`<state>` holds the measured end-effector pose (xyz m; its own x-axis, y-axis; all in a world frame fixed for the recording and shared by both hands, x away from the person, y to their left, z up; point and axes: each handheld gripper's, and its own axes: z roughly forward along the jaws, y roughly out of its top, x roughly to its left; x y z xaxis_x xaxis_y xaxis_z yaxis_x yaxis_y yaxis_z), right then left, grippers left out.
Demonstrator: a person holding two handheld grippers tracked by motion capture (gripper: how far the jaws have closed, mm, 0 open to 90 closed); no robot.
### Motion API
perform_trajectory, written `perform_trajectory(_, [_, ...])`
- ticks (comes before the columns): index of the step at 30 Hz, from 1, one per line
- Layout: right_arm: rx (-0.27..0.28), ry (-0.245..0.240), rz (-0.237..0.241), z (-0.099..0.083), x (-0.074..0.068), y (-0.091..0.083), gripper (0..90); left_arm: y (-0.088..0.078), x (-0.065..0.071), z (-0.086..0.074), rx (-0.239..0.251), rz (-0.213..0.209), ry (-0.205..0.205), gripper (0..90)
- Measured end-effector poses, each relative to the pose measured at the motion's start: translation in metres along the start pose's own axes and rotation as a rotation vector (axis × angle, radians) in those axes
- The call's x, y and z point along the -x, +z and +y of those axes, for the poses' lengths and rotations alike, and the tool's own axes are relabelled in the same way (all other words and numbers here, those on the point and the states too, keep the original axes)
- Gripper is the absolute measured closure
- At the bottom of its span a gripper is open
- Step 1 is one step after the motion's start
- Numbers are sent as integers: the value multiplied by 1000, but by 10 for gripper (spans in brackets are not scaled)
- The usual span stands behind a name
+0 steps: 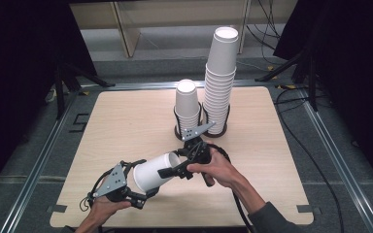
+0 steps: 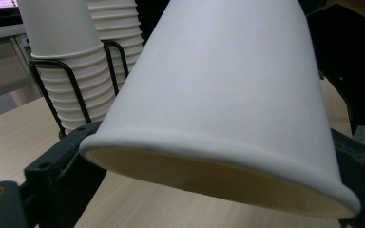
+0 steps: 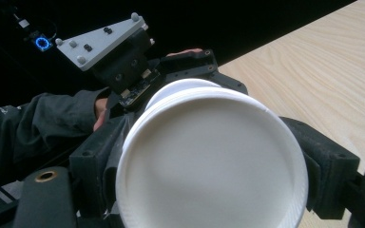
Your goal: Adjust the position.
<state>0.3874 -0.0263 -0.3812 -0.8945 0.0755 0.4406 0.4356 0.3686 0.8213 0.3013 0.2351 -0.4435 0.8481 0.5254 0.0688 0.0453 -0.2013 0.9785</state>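
Note:
A white paper cup (image 1: 153, 172) lies on its side above the front of the wooden table (image 1: 121, 116), held between both grippers. My left gripper (image 1: 140, 179) is at its wide rim end. In the left gripper view the open rim of the cup (image 2: 218, 118) faces the camera, with the black jaws of the left gripper (image 2: 211, 166) pressed on either side of it. My right gripper (image 1: 174, 162) is shut on the narrow base end. The right gripper view shows the cup's round base (image 3: 209, 161) between the jaws of the right gripper (image 3: 211, 168), with the left gripper's grey plate (image 3: 102, 40) behind.
A short stack of paper cups (image 1: 186, 104) and a tall stack (image 1: 221, 77) stand in black wire holders (image 1: 178, 132) at the middle back of the table. Both stacks also appear beyond the cup (image 2: 71, 71). Metal rails and cables run along the floor around the table.

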Motion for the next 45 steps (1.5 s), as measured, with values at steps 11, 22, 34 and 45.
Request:
perform_trajectory(11, [-52,-119,-128,8,-11,-10,157,-2,1,2,-49,-16,25,77])
perform_trajectory(22, [-225,-305,-272,17,-38,-19,159,0,1,2,-156,-61,59,78])
perform_trajectory(34, [-403,-385,-359,10,-48,2,171,2,0,2,-272,-68,63,79])
perform_trajectory(45, [-510,-487,-347,2,-48,28,185,6,3,3,-330,-124,96,79])
